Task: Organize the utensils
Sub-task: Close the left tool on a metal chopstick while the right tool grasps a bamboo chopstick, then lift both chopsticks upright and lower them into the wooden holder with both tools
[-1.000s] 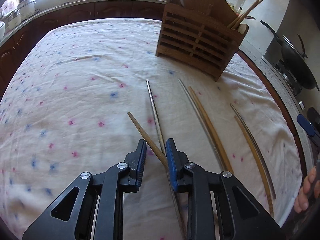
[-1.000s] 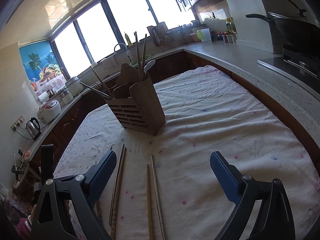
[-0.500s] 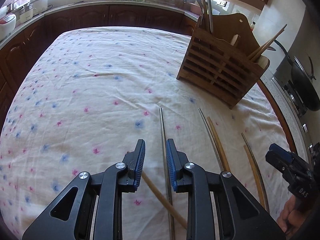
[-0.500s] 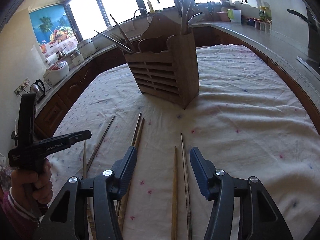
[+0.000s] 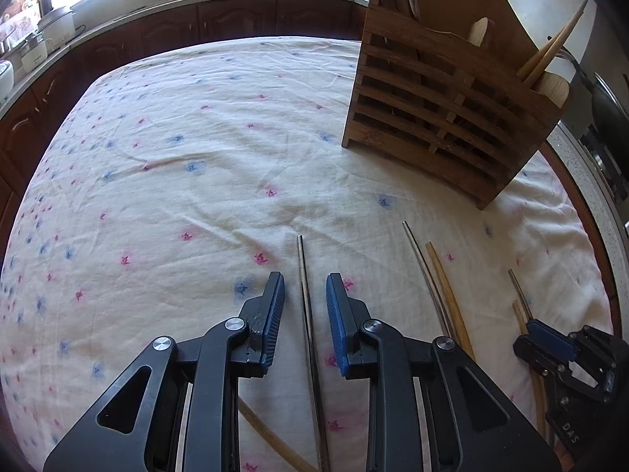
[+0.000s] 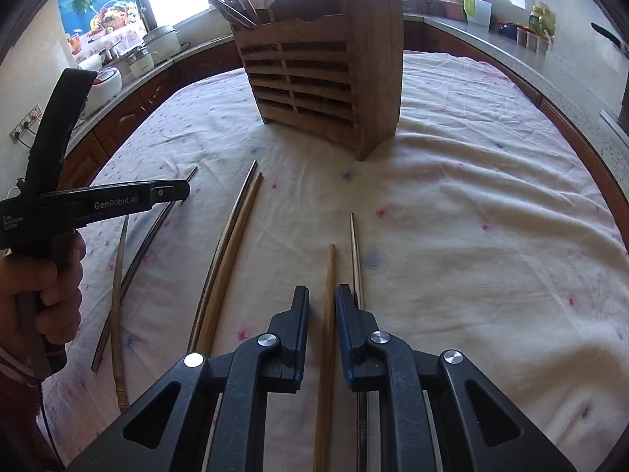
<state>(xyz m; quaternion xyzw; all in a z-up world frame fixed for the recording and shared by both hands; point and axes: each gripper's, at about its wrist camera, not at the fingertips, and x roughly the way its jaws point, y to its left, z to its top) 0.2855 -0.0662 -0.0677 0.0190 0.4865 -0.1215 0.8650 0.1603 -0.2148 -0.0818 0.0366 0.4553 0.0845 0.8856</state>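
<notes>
A white cloth [image 5: 196, 181] with little flowers covers the kitchen table. Chopsticks [image 6: 232, 244] lie before the wooden rack [image 6: 326, 78]. Left gripper [image 5: 304, 306] narrow over a metal stick [image 5: 306, 314]. Right gripper [image 6: 321, 322], just closing, narrow around a wooden stick [image 6: 328, 314].

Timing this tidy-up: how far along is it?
Done: some utensils stand in the wooden holder. In hand: right gripper, jaws just closing, straddles a wooden chopstick; left gripper straddles a metal chopstick. Left: six chopsticks lie on the cloth.
</notes>
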